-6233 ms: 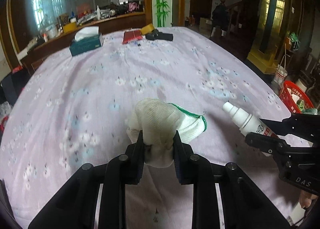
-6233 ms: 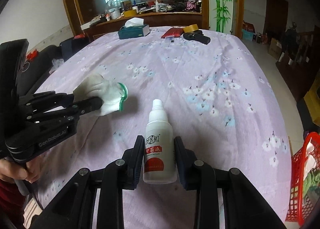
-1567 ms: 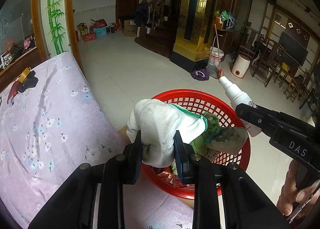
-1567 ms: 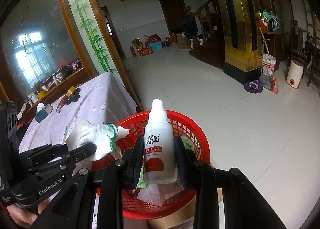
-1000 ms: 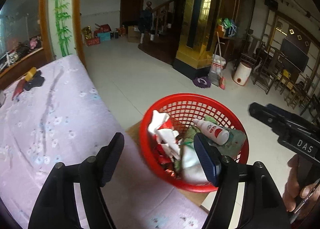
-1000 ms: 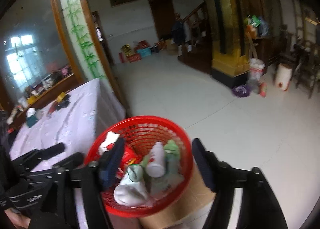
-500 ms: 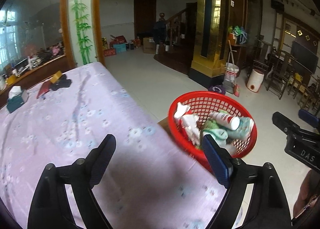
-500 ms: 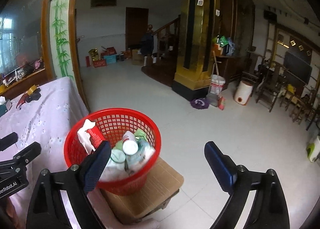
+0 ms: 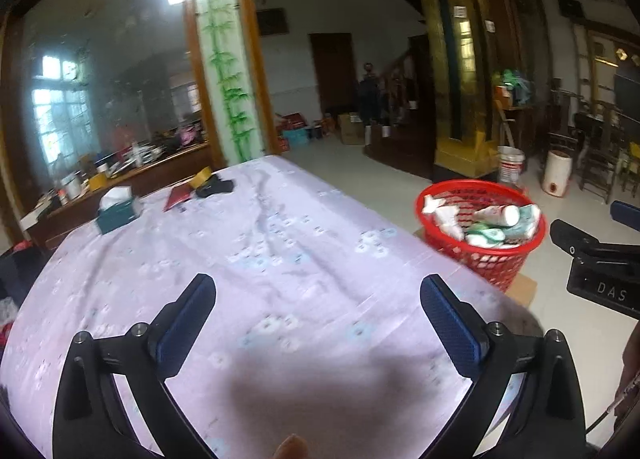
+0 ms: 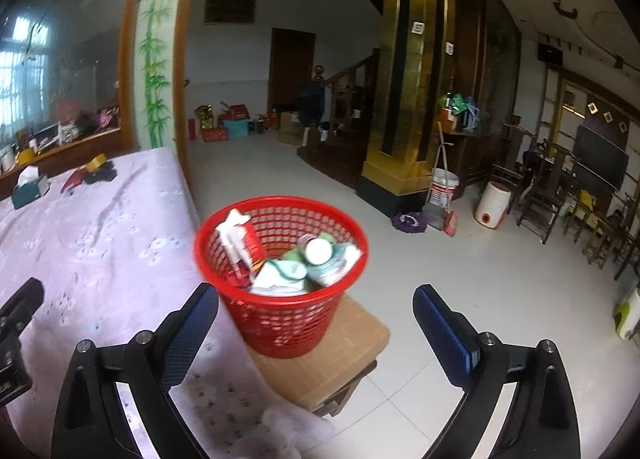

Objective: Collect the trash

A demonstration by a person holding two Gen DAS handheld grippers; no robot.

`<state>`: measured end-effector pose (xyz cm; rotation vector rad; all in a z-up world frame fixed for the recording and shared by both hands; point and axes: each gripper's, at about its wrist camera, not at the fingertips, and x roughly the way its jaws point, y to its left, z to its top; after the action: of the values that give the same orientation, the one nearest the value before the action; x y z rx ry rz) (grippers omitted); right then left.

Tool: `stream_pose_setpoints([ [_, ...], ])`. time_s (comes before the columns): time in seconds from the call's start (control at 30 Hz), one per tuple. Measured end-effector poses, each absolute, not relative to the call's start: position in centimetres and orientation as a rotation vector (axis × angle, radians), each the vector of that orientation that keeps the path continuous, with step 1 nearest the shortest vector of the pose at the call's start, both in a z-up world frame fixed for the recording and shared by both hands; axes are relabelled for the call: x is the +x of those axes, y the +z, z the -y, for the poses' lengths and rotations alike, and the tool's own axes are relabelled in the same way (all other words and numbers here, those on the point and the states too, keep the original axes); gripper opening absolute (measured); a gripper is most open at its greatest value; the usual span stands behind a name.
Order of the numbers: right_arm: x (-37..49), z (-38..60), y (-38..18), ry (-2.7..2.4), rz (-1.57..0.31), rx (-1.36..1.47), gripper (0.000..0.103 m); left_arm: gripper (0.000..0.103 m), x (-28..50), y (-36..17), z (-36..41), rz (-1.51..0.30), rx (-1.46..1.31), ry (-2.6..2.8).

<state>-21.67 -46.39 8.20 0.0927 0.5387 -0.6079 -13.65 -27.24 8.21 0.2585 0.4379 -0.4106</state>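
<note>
A red mesh basket [image 10: 280, 315] stands on a low wooden stool [image 10: 340, 363] beside the table and holds a white glove [image 10: 276, 279], a white bottle [image 10: 318, 249] and other trash. It also shows in the left wrist view [image 9: 496, 263]. My right gripper [image 10: 316, 323] is open and empty, just in front of the basket. My left gripper [image 9: 318, 315] is open and empty above the purple flowered tablecloth [image 9: 240, 259]. The right gripper's body shows at the right edge of the left wrist view [image 9: 596, 271].
At the table's far end lie a teal tissue box [image 9: 118, 211], a red booklet [image 9: 176, 197], a black item [image 9: 214, 187] and a yellow tape roll [image 9: 202, 173]. A gold pillar [image 10: 404, 107], a bucket [image 10: 442, 187] and chairs [image 10: 540, 199] stand across the tiled floor.
Both grippers held the glove and the bottle over the basket, opened and dropped them in. Since then both have drawn back, the left swinging over the table.
</note>
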Motion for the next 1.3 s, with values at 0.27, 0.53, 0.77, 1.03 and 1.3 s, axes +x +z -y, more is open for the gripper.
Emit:
stream_pose_setpoints([
  [0.27, -20.8, 44.7, 7.7, -0.582, -0.548, 0.047, 0.100, 0.102, -13.7, 7.3, 24.6, -0.456, 0.261, -0.266],
  [0.53, -20.1, 43.7, 7.6, -0.554, -0.551, 0.016, 0.100, 0.102, -14.0, 6.4, 24.7, -0.473, 0.314, -0.255],
  [0.77, -19.8, 43.4, 7.3, -0.550, -0.560, 0.010, 0.100, 0.102, -13.7, 6.1, 24.7, -0.493, 0.309, -0.264],
  [1.03, -19.8, 43.5, 7.4, -0.545, -0.565, 0.012, 0.100, 0.102, -13.7, 6.0, 24.6, -0.502, 0.305, -0.273],
  [1.3, -19.8, 43.5, 7.4, -0.545, -0.565, 0.011, 0.100, 0.102, -13.7, 6.0, 24.6, -0.504, 0.303, -0.272],
])
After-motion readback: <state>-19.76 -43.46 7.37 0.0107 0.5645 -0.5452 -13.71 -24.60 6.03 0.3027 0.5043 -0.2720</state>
